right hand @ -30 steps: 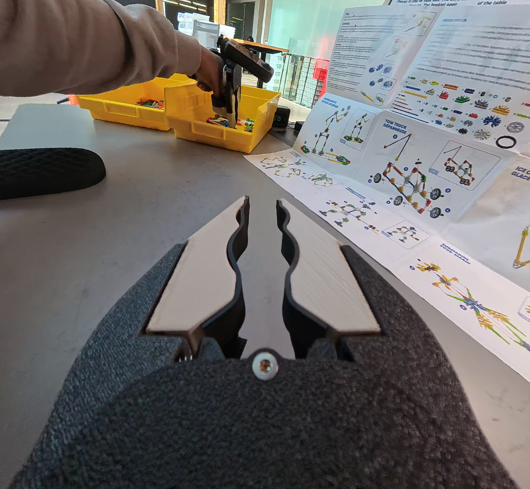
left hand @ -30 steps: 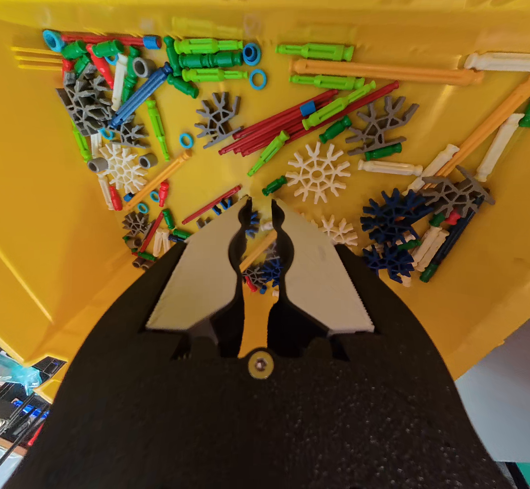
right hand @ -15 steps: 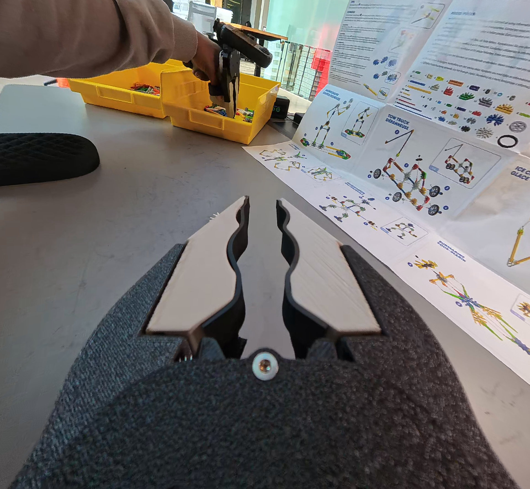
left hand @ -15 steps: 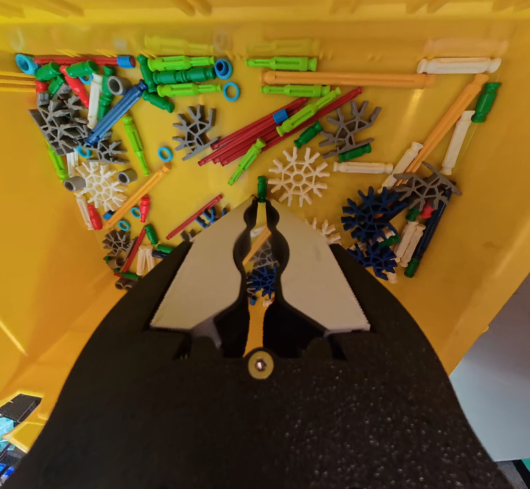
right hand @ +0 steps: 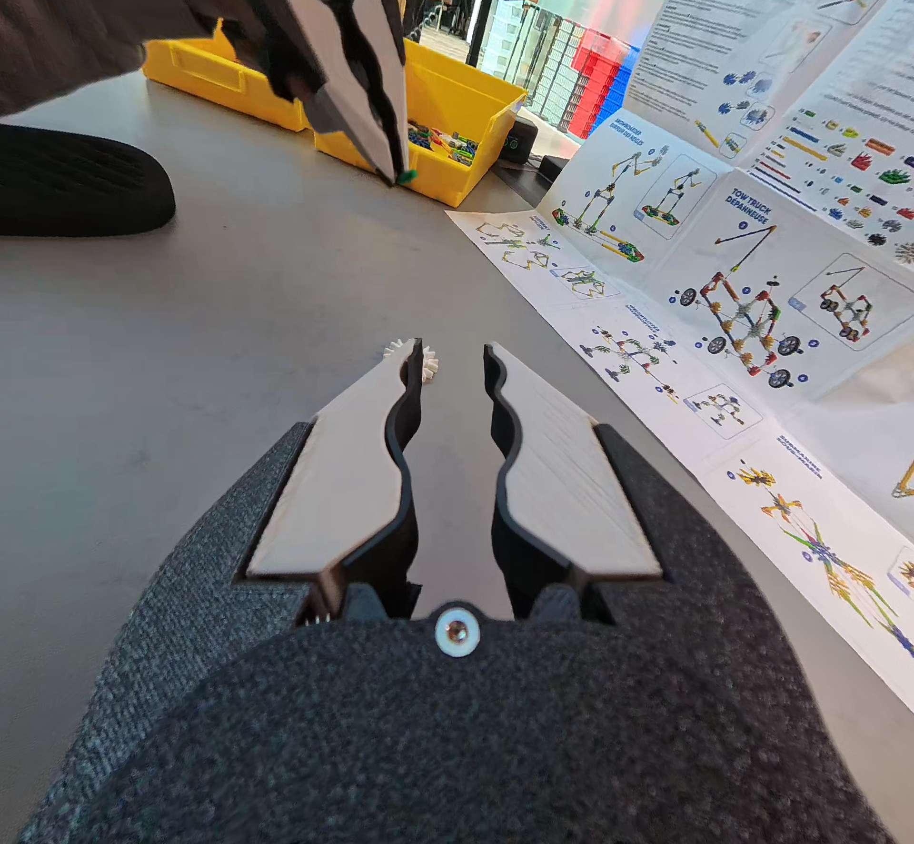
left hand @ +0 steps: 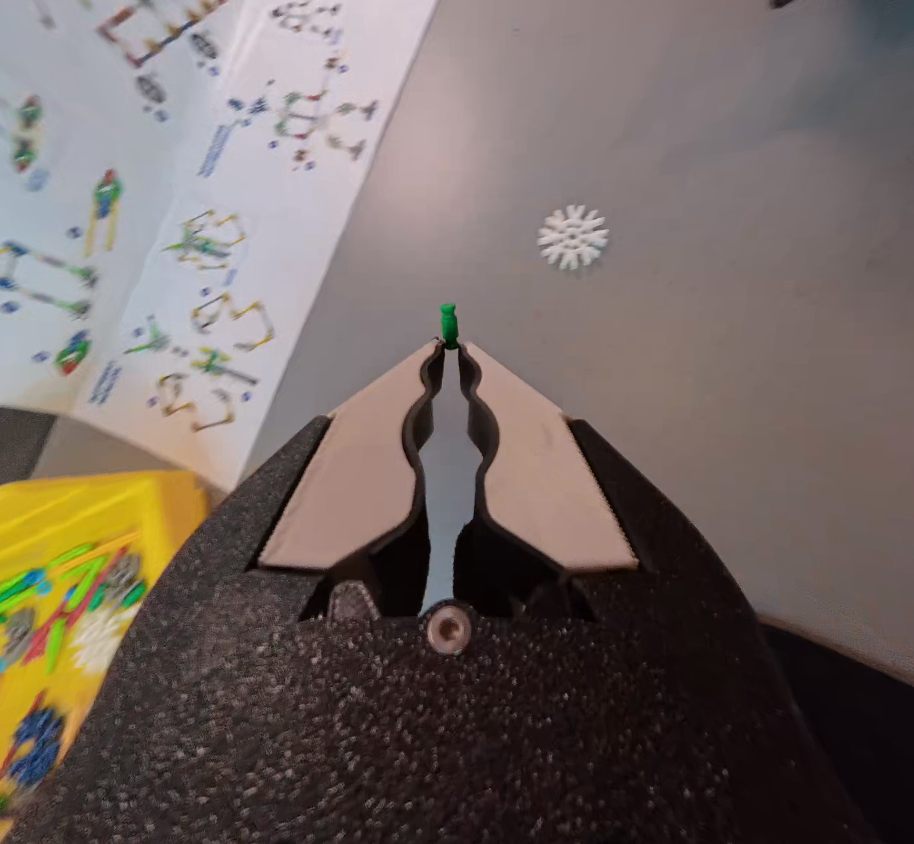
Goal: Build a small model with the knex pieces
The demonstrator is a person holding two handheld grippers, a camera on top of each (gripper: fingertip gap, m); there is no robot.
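My left gripper [left hand: 449, 346] is shut on a small green rod [left hand: 448, 323] pinched at its very tips, held above the grey table [left hand: 692, 127]. It also shows in the right wrist view [right hand: 398, 176], high over the table with the green rod [right hand: 407, 175] sticking out. A white snowflake connector [left hand: 572, 236] lies flat on the table ahead and to the right of it. My right gripper [right hand: 452, 350] is open and empty, low over the table. The white connector [right hand: 428, 364] lies just past its left fingertip, partly hidden by that finger.
A yellow bin [left hand: 74, 513] of coloured rods and connectors sits at lower left; it shows far back in the right wrist view [right hand: 460, 112], beside a second yellow bin [right hand: 212, 78]. A printed instruction sheet [right hand: 717, 305] covers the right side. A black pad [right hand: 74, 182] lies left. The gap from one gripper's tips to the other's is roughly 20 cm. My right gripper's tips are some 11 cm from the white snowflake connector [left hand: 572, 236].
My left gripper closed on the green rod in the bin, lifted out and swung over the table toward the white connector. My right gripper moved forward up to the white connector.
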